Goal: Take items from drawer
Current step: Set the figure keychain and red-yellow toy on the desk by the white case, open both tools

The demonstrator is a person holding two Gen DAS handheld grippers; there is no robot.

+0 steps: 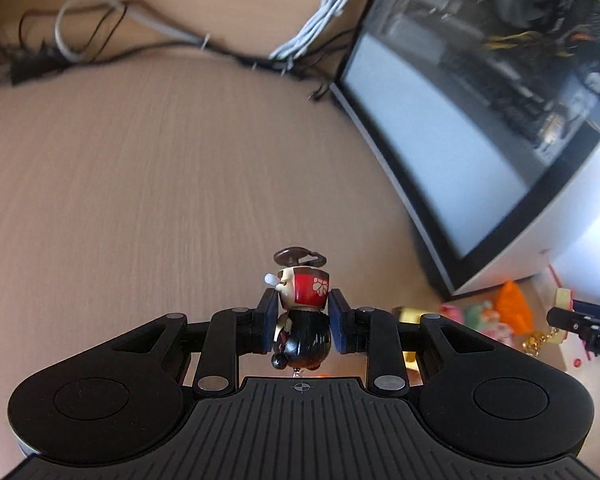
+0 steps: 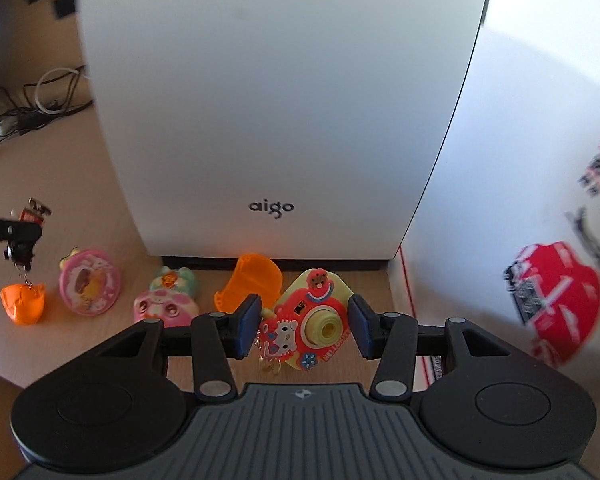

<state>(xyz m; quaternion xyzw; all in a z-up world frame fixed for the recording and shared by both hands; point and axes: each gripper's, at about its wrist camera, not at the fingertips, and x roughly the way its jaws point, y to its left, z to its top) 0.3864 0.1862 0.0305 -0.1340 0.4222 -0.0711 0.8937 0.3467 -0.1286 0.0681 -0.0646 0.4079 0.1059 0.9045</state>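
Left wrist view: pale wood-grain counter [image 1: 140,184] running back to a tangle of black and grey cables [image 1: 100,40] and a coiled white cord [image 1: 320,20] along the far edge. To the right, a white computer case with a dark glass side panel [image 1: 480,112], blurred. Left gripper [image 1: 299,326] held above the counter, blue-padded fingers [image 1: 268,328] pinching a small black-bodied figurine with a red head and brown topknot [image 1: 302,308] by its body, head poking up past the pads.

Right wrist view: same counter [image 2: 80,208], with the case's white front marked "aigo" [image 2: 260,100] straight ahead and a white box printed with a red car [image 2: 540,240] to the right. Lined up before the case: an orange cat-shaped charm [image 2: 23,303] dangling on a chain from the held figurine, a round pink toy [image 2: 90,282], a pink and green animal-shaped toy [image 2: 166,300], an orange translucent plastic piece [image 2: 252,284]. Right gripper [image 2: 303,326] low over the counter, fingers [image 2: 246,326] spread on either side of a yellow and red toy camera with a white cat charm [image 2: 312,320], not visibly touching it.
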